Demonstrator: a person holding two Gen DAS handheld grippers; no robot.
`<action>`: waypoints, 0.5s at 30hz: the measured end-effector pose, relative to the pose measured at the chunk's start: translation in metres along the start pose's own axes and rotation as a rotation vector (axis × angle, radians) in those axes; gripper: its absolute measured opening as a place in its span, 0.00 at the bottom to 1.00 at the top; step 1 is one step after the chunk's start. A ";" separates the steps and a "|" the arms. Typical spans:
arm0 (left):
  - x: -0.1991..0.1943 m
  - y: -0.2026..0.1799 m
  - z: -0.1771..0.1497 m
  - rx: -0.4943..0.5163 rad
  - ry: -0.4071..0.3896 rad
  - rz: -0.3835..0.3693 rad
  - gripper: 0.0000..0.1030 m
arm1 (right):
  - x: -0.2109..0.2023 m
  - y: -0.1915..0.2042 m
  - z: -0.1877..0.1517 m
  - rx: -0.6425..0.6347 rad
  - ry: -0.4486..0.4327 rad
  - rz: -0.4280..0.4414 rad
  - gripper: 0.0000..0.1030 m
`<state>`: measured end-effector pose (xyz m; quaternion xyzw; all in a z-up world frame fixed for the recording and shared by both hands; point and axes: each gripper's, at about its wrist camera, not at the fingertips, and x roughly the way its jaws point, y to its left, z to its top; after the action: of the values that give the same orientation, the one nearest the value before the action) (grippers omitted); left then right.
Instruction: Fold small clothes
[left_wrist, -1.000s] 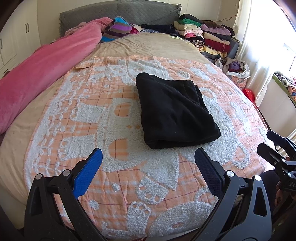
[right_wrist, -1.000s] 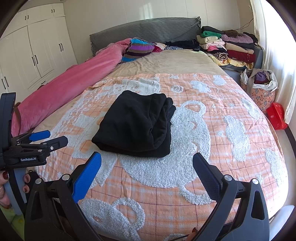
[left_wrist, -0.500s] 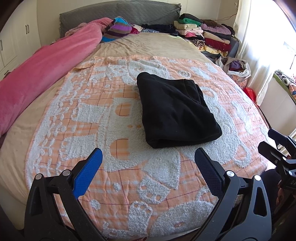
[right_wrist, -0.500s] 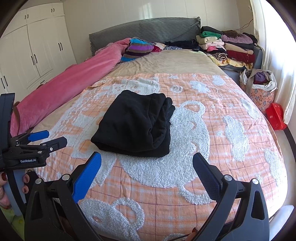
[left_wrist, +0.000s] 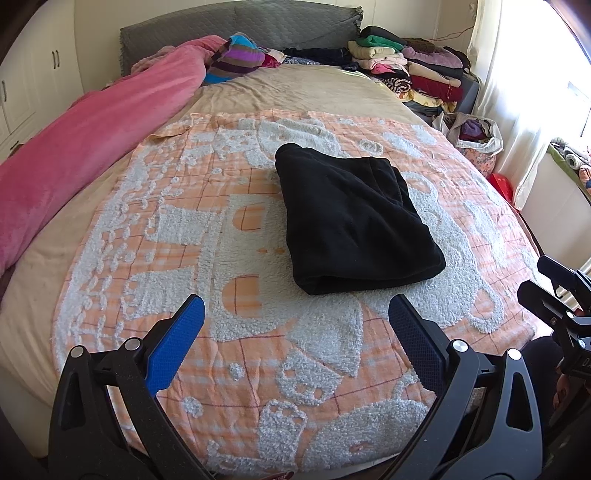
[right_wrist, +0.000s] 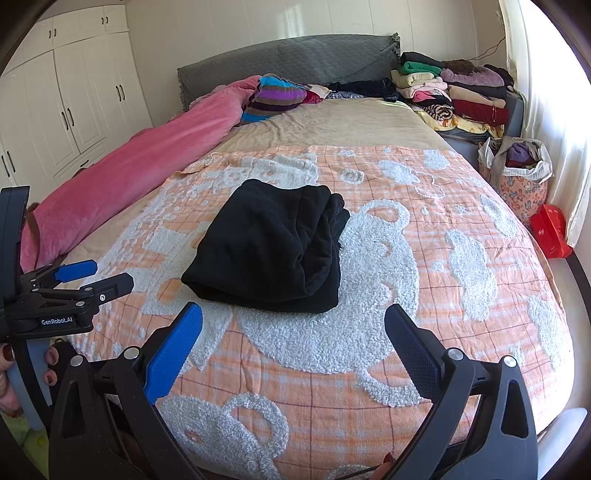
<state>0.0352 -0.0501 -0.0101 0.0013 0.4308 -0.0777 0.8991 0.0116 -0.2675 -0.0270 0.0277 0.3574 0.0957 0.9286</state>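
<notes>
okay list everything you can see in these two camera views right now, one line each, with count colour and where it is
folded garment: one, black, middle of the patterned blanket.
patterned blanket: one, orange and white, over the near part of the bed.
bed sheet: one, beige, far part of the bed.
pink duvet: one, pink, rolled along the bed's left side.
striped item: one, multicoloured, by the headboard.
headboard: one, grey, far end.
clothes pile: one stack, mixed colours, far right.
floral bag: one, right of the bed.
red box: one, near the bag.
wardrobe: white, left wall.
left gripper: open, empty.
right gripper: open, empty.
</notes>
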 end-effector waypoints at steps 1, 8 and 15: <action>0.000 0.001 0.000 0.000 0.000 0.002 0.91 | 0.000 0.000 0.000 0.000 0.000 0.002 0.96; 0.000 0.001 0.000 0.002 0.000 0.003 0.91 | 0.000 0.000 0.000 0.000 0.000 -0.001 0.96; 0.000 0.003 0.000 0.015 0.010 0.025 0.91 | 0.000 0.000 0.000 0.000 0.000 -0.002 0.96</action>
<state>0.0353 -0.0469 -0.0108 0.0140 0.4347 -0.0698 0.8978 0.0111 -0.2679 -0.0271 0.0274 0.3572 0.0947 0.9288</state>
